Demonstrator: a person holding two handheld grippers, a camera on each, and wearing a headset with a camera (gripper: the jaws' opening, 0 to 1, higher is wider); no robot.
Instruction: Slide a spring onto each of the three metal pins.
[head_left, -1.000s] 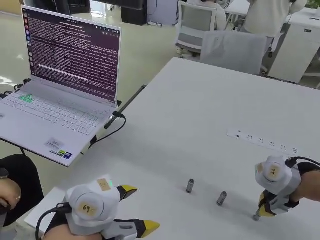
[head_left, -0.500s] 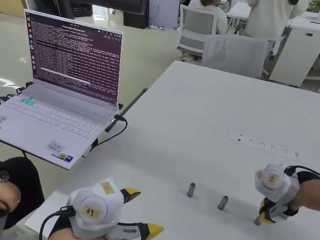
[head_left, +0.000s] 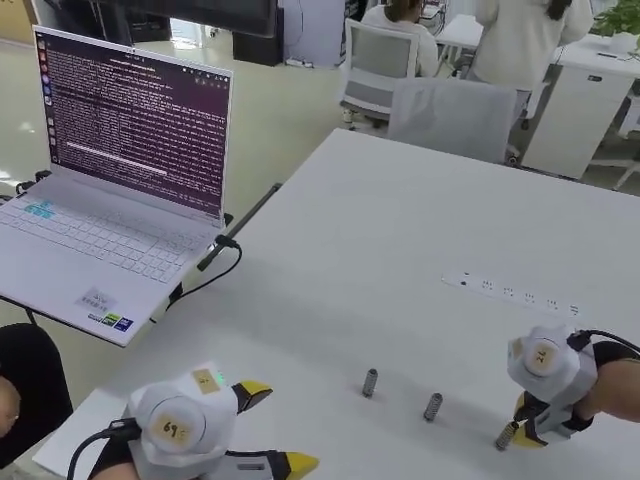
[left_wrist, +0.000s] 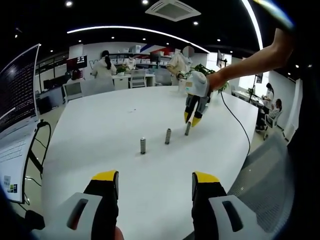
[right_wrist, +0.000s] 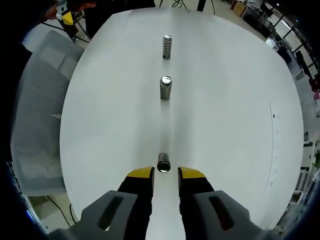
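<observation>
Yellow-tipped jaws of the right gripper (right_wrist: 165, 172) stand a little apart and clasp nothing. The nearest pin (right_wrist: 164, 162), spring-sleeved and upright, stands just ahead of the gap between the tips, without touching either. Beyond it, in one line on the white table (right_wrist: 225, 100), stand the second pin (right_wrist: 165, 88) and the third pin (right_wrist: 167, 46), both upright and coil-covered too.

From the head view, this gripper hangs at the right near edge of the table, with the nearest pin right at its tips. The left gripper (left_wrist: 155, 177) hovers low at the near left edge, well apart from the pins, its jaws spread wide and empty. From its own view, the three pins run in a row towards the right gripper.

Farther back on the table lies a white power strip (head_left: 515, 292). Off the left edge is an open laptop (head_left: 120, 190) with text on its screen, and a black cable (head_left: 215, 265) runs from it. A grey chair (head_left: 450, 115) stands at the far end.
</observation>
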